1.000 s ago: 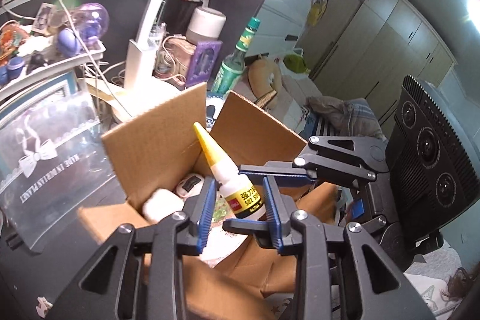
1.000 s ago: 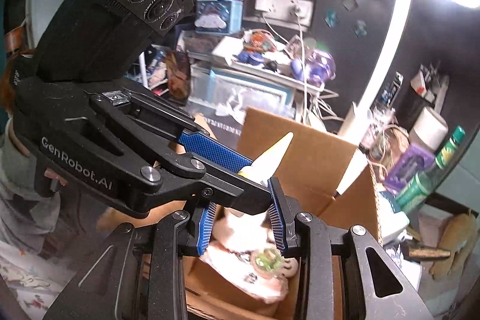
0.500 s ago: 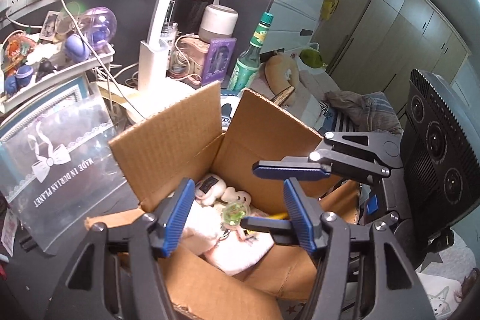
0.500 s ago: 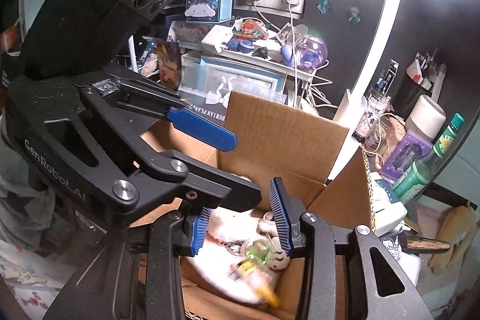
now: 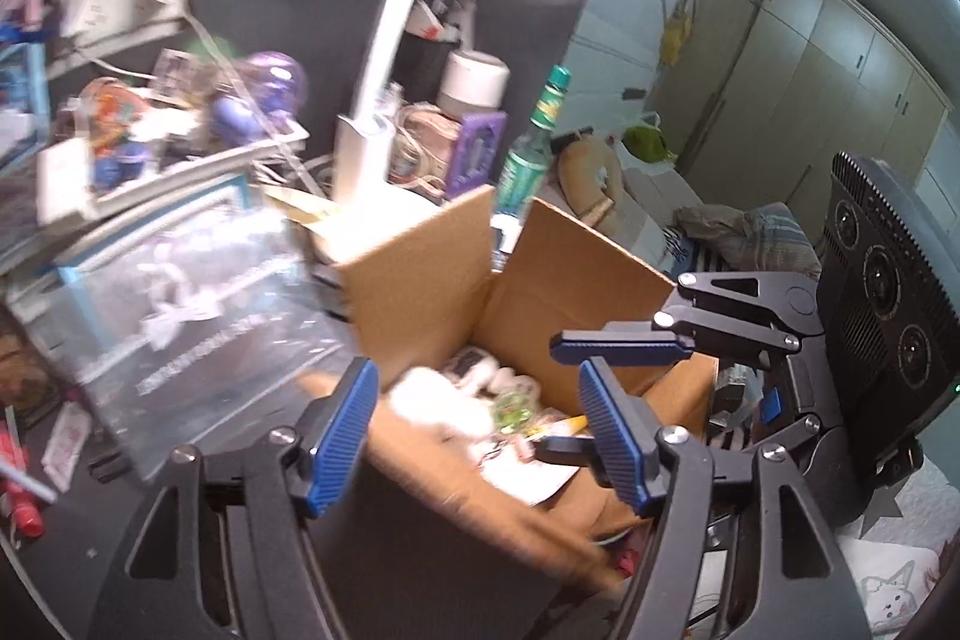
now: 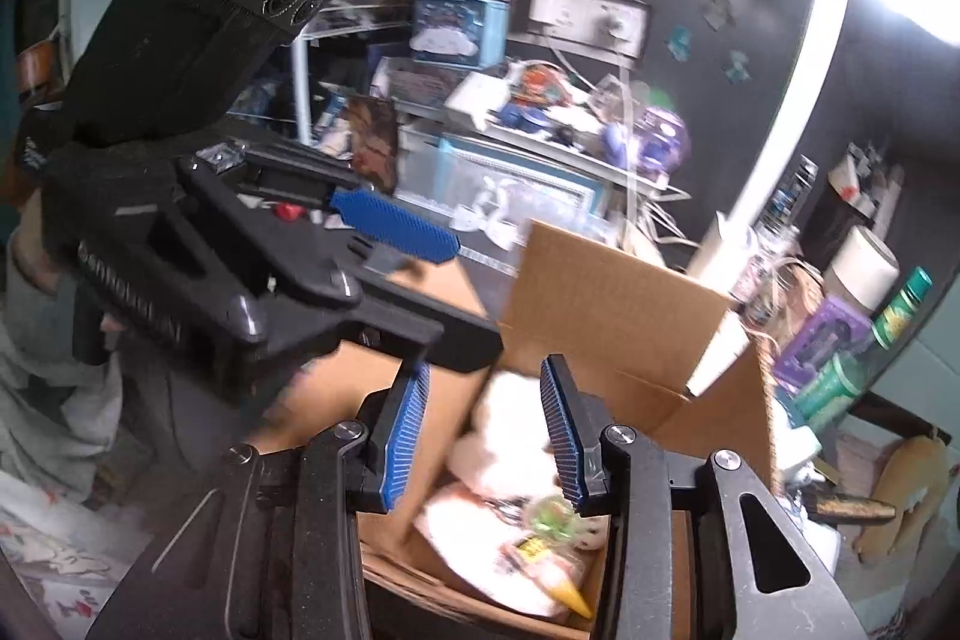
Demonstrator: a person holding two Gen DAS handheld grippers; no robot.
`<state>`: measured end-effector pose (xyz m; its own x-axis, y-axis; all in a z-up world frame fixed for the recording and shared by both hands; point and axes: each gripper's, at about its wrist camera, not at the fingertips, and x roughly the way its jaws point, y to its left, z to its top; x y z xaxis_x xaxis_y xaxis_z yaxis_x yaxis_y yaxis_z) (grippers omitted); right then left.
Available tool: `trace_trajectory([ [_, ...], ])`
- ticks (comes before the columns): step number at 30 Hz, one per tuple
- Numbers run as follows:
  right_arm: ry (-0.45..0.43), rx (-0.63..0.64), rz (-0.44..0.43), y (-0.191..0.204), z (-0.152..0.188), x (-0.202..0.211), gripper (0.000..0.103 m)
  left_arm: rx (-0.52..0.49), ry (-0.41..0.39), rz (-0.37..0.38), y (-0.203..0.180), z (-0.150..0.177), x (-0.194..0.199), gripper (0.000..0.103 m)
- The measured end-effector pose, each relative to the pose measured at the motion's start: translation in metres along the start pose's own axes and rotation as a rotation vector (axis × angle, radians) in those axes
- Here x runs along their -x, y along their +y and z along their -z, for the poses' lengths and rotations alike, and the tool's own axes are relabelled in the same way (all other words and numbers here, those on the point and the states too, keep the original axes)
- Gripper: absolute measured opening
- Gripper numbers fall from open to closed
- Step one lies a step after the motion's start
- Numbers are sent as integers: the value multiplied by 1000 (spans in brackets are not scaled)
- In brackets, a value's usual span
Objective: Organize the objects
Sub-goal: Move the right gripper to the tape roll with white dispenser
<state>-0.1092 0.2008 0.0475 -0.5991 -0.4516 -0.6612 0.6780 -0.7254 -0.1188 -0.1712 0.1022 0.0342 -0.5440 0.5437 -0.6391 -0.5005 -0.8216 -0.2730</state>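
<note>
Glue bottle (image 6: pixel 549 574) dropped into cardboard box (image 5: pixel 576 274); left gripper (image 5: pixel 480 436) fingers just spread, empty; right gripper (image 6: pixel 489 436) parted, empty.

the box (image 5: pixel 576 274) is matt brown corrugated cardboard. the left claw (image 5: pixel 480 436) has matt black plastic arms, ribbed blue rubbery pads and shiny metal screws. a green bottle (image 5: pixel 534 148) near the desk's far edge looks glossy.

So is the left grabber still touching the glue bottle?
Apart. The right wrist view shows the glue bottle lying in the cardboard box, and the left gripper, jaws just opening, holds nothing.
</note>
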Motion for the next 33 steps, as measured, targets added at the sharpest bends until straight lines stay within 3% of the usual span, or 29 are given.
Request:
trace_trajectory([
  [9, -10, 80, -201, 79, -27, -21, 35, 112, -80, -245, 71, 63, 82, 80],
  [13, 26, 105, -324, 126, -34, -54, 36, 187, -78, -315, 103, 99, 100, 80],
  [16, 92, 101, -390, 150, -31, -90, 43, 211, -70, -381, 121, 125, 104, 80],
  [21, 197, 82, -391, 173, -18, -153, 43, 298, -52, -379, 154, 160, 103, 80],
  [25, 204, 118, -285, 183, -17, -198, 43, 339, -65, -371, 168, 177, 102, 80],
  [33, 232, 81, -289, 179, -23, -244, 43, 405, -80, -359, 188, 197, 107, 80],
])
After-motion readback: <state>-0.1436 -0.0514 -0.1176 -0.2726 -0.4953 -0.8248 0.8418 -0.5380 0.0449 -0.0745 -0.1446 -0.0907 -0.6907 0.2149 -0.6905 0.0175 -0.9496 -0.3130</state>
